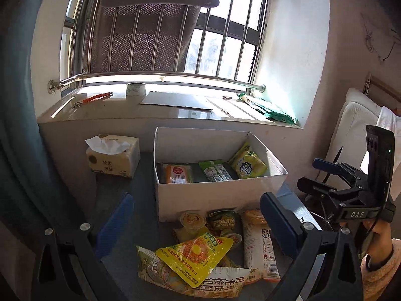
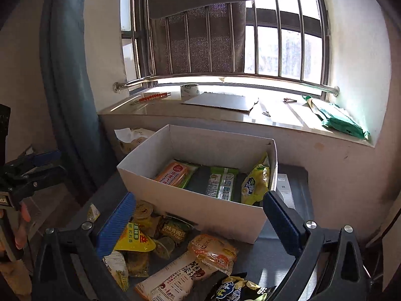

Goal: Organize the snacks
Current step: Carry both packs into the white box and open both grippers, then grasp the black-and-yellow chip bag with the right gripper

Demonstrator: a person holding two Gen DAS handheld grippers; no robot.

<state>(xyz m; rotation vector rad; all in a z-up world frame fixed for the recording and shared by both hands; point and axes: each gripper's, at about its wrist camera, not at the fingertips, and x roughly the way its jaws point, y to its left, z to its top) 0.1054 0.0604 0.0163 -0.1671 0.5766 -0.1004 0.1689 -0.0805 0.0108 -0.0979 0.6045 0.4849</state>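
Both claws hang wide open and empty above the snack pile (image 1: 208, 248) on the near desk; left claw (image 1: 195, 223) is nearest the yellow pouch (image 1: 194, 255), which lies flat just below it, long axis slanting near-left to far-right; right claw (image 2: 200, 223) hovers over the bun pack (image 2: 213, 250); the box (image 1: 200, 198), holding three packs, stands just beyond.

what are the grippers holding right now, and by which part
Nothing. The left gripper and the right gripper are both open and empty, above the loose snacks in front of the box.
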